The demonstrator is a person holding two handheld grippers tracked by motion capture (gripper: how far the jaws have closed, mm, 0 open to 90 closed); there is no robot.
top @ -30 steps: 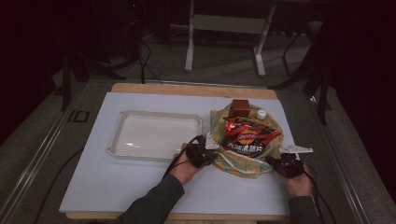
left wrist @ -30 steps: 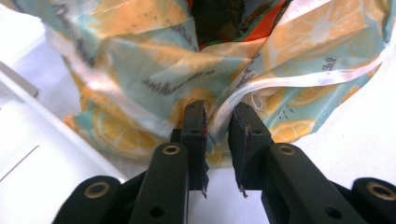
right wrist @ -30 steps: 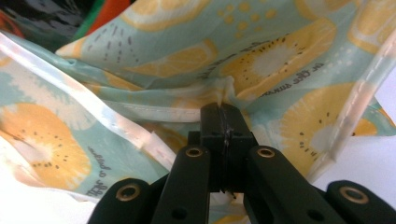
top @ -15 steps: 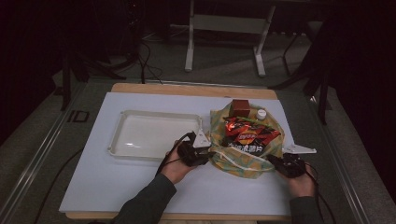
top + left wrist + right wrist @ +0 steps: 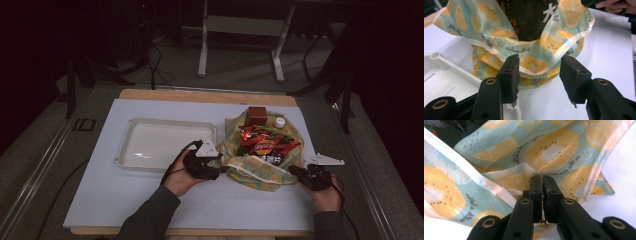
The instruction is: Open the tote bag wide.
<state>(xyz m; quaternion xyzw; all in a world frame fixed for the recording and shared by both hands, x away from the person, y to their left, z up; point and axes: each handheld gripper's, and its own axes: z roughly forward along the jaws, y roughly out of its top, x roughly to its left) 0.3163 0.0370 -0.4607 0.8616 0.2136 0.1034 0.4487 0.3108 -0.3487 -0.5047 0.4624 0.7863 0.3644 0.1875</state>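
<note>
A cloth bag (image 5: 260,172) printed with orange slices lies open on the right of the table, with a red and black chip packet (image 5: 265,145) in it. My left gripper (image 5: 220,165) is at the bag's left rim. Its jaws have just been opening and stand apart (image 5: 539,75). The bag's rim (image 5: 534,60) lies just past the tips, and nothing is pressed. My right gripper (image 5: 295,171) is at the bag's right corner. Its jaws (image 5: 542,182) have eased a little but still pinch the bag's hem (image 5: 549,152).
A white plastic tray (image 5: 135,160) lies left of the bag, and its rim (image 5: 439,57) is close beside my left gripper. A brown box (image 5: 257,115) and a white-capped bottle (image 5: 280,121) stand behind the bag. The white tabletop (image 5: 125,200) ends near the person's sleeves.
The left gripper's jaws have opened and let go of the bag's rim, and that hand has drawn back a little towards the tray. The right gripper has stayed in place.
</note>
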